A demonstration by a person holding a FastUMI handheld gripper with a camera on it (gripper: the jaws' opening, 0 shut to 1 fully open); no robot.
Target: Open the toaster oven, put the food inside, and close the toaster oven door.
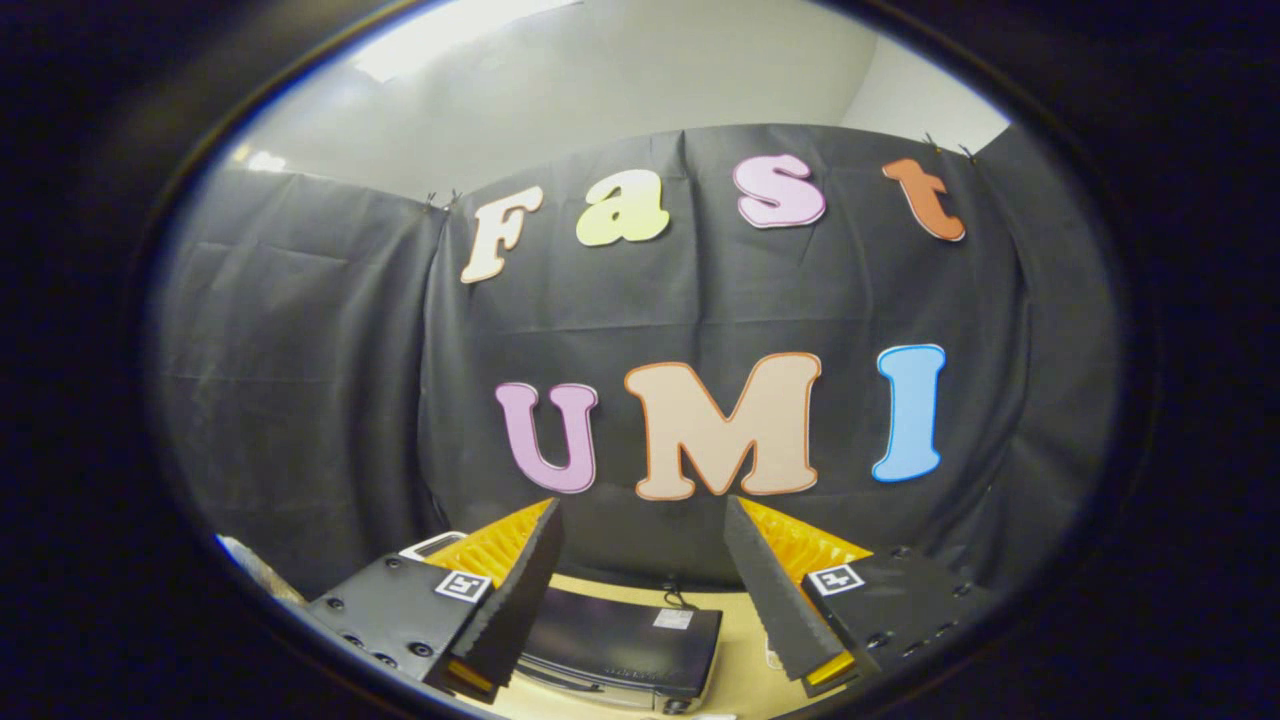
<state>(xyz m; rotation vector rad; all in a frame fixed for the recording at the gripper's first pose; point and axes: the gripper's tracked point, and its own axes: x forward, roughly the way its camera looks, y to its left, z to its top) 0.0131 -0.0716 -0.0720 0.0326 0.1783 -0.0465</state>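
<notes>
The black toaster oven (620, 640) sits on a light wooden table (745, 650), seen from above between and below my fingers. Its door cannot be judged from this angle. My gripper (645, 515) is held high above the table, pointing at the booth's black wall, with its fingers spread wide and nothing between them. A small white object (770, 655) lies on the table just right of the oven, mostly hidden behind the right finger.
The black cloth wall (640, 300) stands close behind the table. A white-edged object (430, 547) peeks out behind the left finger. At the far left lies something pale and crumpled (255, 570).
</notes>
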